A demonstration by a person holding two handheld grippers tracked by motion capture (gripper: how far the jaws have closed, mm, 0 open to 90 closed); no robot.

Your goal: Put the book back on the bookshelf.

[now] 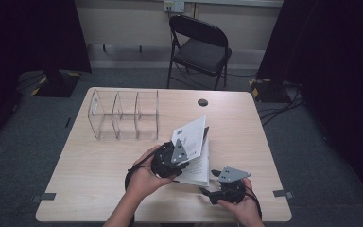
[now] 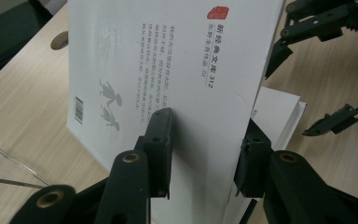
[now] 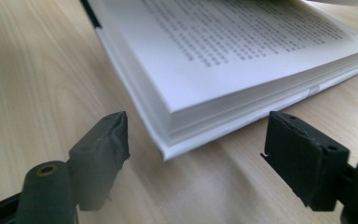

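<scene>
Apparently mid-opening: left tongs (image 2: 205, 154) gripped the book's cover (image 2: 177, 70), raised; right tongs (image 3: 214, 149) gaped beside the book (image 3: 242, 60), probably steadying it next.

Left gripper view: lifted book cover (image 2: 177, 79) carries vertical Chinese print. Heading by the top edge reads roughly 新经典文库 312; smaller line beside it not fully legible. Red square seal (image 2: 217, 12) above the heading, characters too small to read. Body-text columns mid-cover, too fine to read. Barcode (image 2: 79, 110) near the cover's left edge, digits illegible. Right gripper view: open page (image 3: 242, 37) has printed lines, blurred, unreadable. High view: cover print shows, too small to read.
</scene>
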